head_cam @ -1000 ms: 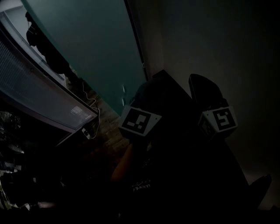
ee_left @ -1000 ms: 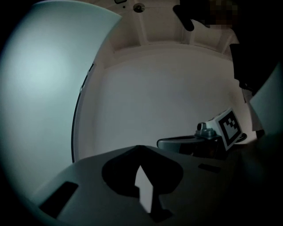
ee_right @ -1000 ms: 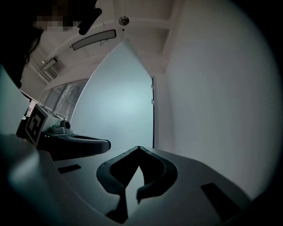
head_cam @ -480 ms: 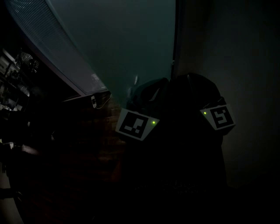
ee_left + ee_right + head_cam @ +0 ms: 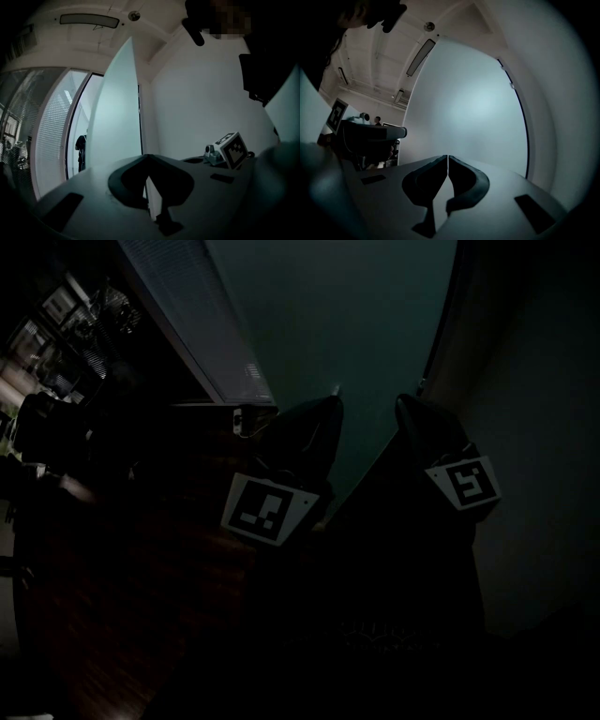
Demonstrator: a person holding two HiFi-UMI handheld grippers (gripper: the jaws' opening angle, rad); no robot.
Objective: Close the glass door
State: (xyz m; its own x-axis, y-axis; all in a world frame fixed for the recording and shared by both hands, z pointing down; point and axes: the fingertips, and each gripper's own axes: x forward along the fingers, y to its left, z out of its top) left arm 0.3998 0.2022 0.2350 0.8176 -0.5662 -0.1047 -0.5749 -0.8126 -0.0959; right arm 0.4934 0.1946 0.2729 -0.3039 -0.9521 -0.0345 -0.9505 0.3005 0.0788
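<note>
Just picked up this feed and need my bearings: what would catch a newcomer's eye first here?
The tall frosted pale-green glass door dominates, filling the middle of the right gripper view and standing ajar beside the white wall in the left gripper view. Pointing towards it, the left hand-held gripper and right hand-held gripper both have jaws together, holding nothing. The head view is very dark.
</note>
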